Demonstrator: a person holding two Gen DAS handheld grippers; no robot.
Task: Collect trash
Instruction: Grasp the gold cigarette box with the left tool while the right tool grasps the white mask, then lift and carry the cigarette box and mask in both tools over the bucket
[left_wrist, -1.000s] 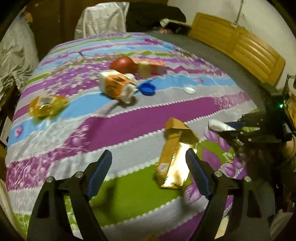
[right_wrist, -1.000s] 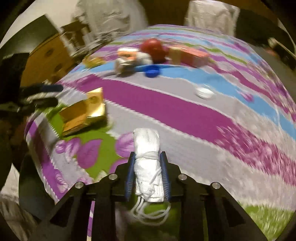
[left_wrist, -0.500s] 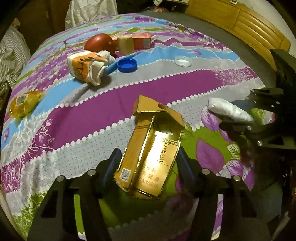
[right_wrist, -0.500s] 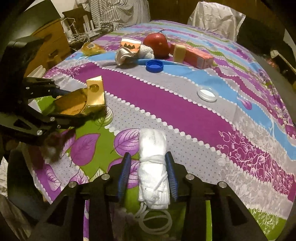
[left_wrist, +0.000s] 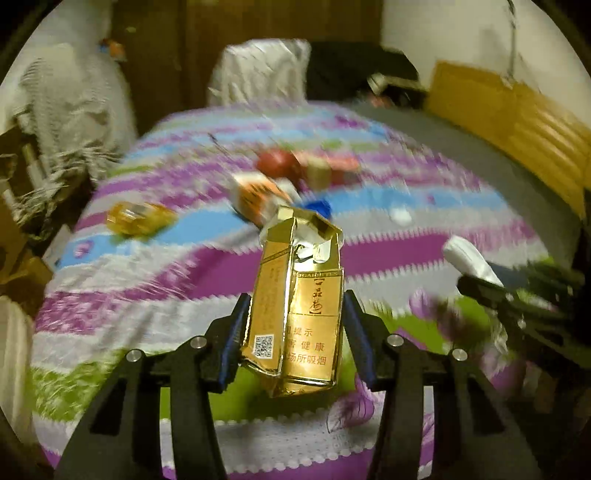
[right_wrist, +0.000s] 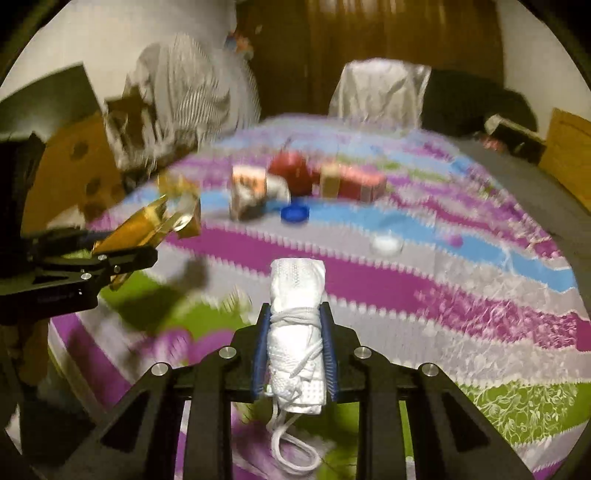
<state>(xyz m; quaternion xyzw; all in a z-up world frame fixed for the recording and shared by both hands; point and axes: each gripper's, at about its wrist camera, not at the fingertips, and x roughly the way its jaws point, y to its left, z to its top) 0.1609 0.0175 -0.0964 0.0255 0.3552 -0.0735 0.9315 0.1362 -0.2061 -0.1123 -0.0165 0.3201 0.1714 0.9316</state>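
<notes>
Dim warm indoor light around me, heavy motion blur smearing the striped bedspread (left_wrist: 155, 273), glare on my gold carton (left_wrist: 299, 306), its dark shadow (right_wrist: 162, 299) on the cover, fisheye bending, black vignette at my frame edges

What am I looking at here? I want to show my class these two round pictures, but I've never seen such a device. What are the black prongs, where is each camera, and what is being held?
No robot: a person holds a two-finger gripper in each hand, each with a fisheye camera that looks along its fingers.

In the left camera's picture, the left gripper is shut on a gold cigarette pack, torn open at the top and lifted off the bed.

In the right camera's picture, the right gripper is shut on a rolled white face mask, tied with its own strings.

On the striped bedspread lie more items: a blue bottle cap, a small white lid, a red round object, a red box and an orange-and-white wrapper.
</notes>
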